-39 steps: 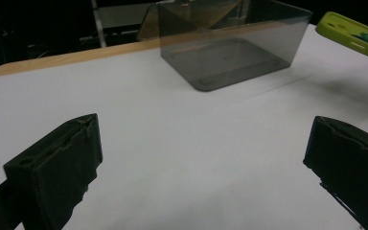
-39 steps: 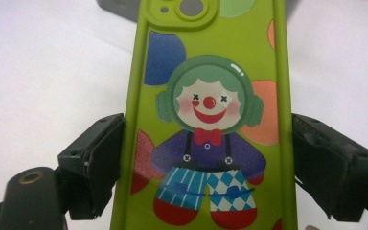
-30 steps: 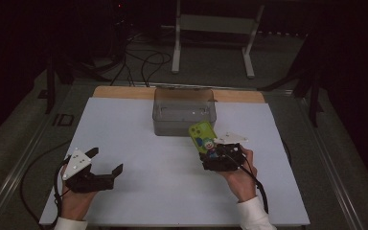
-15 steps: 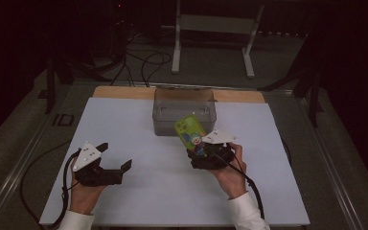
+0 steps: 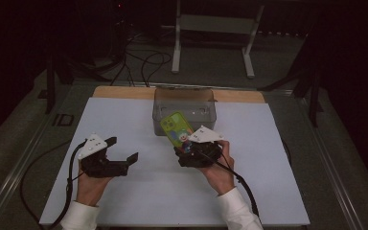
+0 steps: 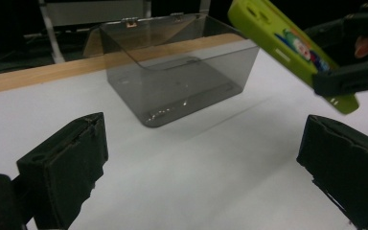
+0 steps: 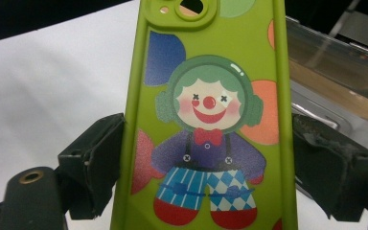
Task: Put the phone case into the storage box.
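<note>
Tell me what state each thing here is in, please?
Clear box: lid open, empty, standing on the table.
Green phone case: lifted off the table, tilted.
Right gripper: shut on the phone case.
Left gripper: open, holding nothing.

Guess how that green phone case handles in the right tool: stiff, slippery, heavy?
The phone case likely holds its shape: clamped by its side edges in the right tool, it juts out unsupported without sagging. It probably weighs little, if empty. Its smooth, glossy edges might slip against the pads.

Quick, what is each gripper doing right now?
Left gripper: open, holding nothing.
Right gripper: shut on the green clown phone case.
</note>
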